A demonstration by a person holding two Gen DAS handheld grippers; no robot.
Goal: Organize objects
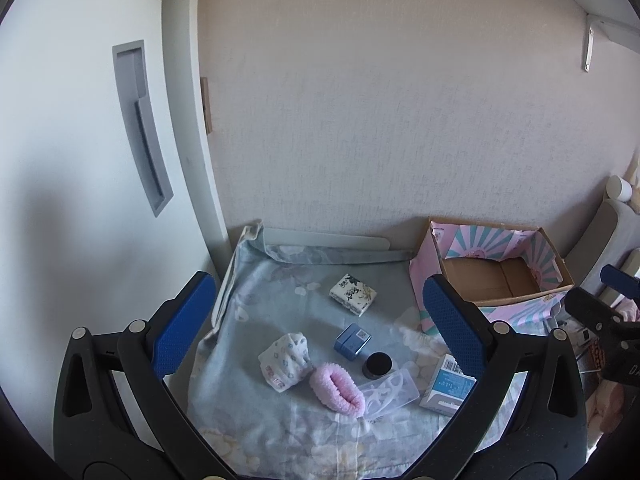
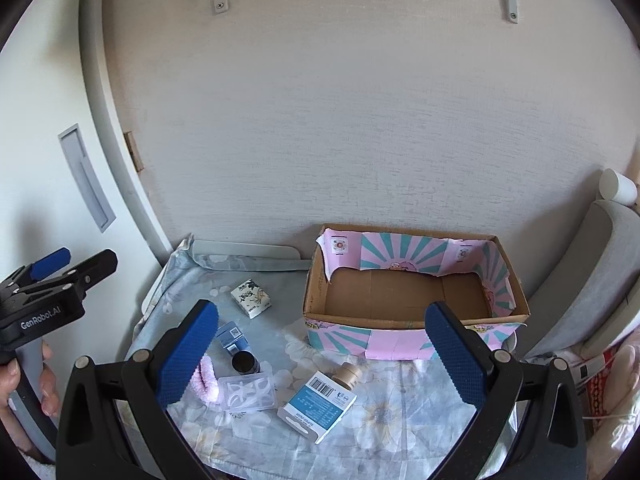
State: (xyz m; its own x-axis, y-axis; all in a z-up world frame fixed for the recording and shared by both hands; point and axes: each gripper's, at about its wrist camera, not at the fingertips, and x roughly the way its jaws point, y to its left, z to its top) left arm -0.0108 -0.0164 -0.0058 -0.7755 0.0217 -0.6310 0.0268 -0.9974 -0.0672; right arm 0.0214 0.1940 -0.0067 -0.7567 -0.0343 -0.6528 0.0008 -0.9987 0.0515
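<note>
Small items lie scattered on a floral blue cloth [image 1: 280,432]: a white tissue pack [image 1: 353,294], a small blue box [image 1: 352,339], a dark jar [image 1: 377,365], a patterned sock [image 1: 286,360], a pink fluffy piece [image 1: 338,388], a clear plastic case [image 1: 390,394] and a blue-white carton [image 1: 448,386]. A tan little bottle [image 2: 347,376] lies by the carton [image 2: 318,404]. At the back right stands a pink-wrapped cardboard box [image 2: 360,320], with nothing inside. My left gripper [image 1: 318,282] hovers open above the items. My right gripper [image 2: 320,310] is open, in front of the box.
A white cupboard door with a recessed handle [image 1: 140,128] borders the cloth on the left, a textured wall behind. A grey cushion [image 2: 592,280] and a white cup [image 2: 618,186] sit at the right. A hand [image 2: 24,384] holds the left gripper [image 2: 84,262].
</note>
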